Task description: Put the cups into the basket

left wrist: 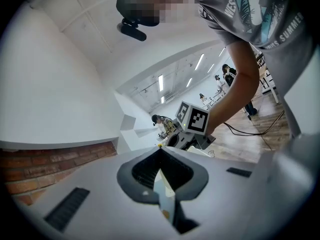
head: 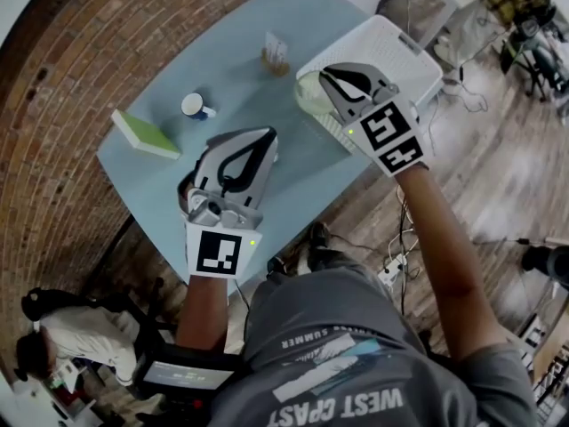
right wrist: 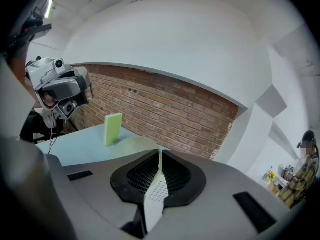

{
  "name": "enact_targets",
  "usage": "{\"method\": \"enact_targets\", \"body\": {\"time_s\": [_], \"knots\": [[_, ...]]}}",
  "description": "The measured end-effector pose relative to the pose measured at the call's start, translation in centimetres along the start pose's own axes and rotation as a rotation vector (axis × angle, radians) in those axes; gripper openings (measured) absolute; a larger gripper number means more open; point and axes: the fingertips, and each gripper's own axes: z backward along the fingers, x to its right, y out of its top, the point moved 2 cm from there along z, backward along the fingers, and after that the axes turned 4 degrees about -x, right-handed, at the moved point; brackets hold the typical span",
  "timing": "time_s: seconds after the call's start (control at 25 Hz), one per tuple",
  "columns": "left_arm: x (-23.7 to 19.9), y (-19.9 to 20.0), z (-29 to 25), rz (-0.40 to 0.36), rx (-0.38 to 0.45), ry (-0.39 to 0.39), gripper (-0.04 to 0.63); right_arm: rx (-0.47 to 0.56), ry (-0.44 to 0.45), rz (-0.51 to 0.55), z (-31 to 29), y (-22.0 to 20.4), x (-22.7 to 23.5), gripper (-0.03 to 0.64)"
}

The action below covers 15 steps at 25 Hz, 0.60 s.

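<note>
In the head view my right gripper (head: 324,78) is shut on the rim of a pale green cup (head: 308,94), which it holds at the near left corner of the white basket (head: 418,56). The right gripper view shows that cup's pale green rim (right wrist: 126,144) just beyond the closed tips (right wrist: 160,153). My left gripper (head: 268,137) hovers over the light blue table (head: 293,163) with its jaws together and nothing visible between them (left wrist: 160,151). Farther back on the table stand a blue-and-white mug (head: 196,107) and a small patterned cup (head: 276,53).
A flat green block (head: 145,134) lies near the table's left edge and shows upright-looking in the right gripper view (right wrist: 113,129). A brick wall (right wrist: 170,114) borders the table. Cables lie on the wooden floor (head: 400,256) at the right. Other people sit in the background.
</note>
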Motion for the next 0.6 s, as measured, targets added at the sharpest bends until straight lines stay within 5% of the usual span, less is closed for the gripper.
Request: {"method": "enact_targets", "body": {"time_s": [0.6], "knots": [[2.2, 0.9, -5.3, -0.019, -0.027, -0.064, 0.0, -0.107, -0.049, -0.014, -0.7, -7.2, 8.3, 0.032]]}}
